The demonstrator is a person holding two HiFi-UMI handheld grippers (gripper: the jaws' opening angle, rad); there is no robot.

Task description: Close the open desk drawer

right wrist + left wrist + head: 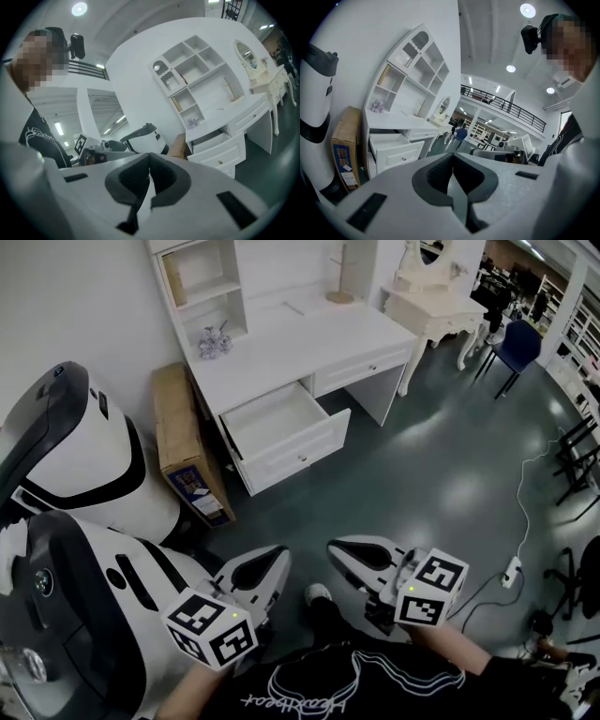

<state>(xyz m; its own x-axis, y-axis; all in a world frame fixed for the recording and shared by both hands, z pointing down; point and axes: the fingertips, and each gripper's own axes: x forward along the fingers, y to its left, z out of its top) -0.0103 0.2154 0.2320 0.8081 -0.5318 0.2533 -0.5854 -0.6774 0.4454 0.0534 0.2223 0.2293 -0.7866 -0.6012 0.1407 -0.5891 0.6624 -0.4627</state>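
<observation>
White wooden desk drawer (286, 432) is standing pulled out at twelve o'clock, well apart from both tools; the white left gripper (267, 563) and white right gripper (347, 551) are hovering at six, jaws pressed together on nothing; seemingly the whole push is remaining.

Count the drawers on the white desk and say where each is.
2. The open drawer sits at the left end of the desk, pulled out; the closed drawer is just right of it. Any below the open one would be hidden.
</observation>
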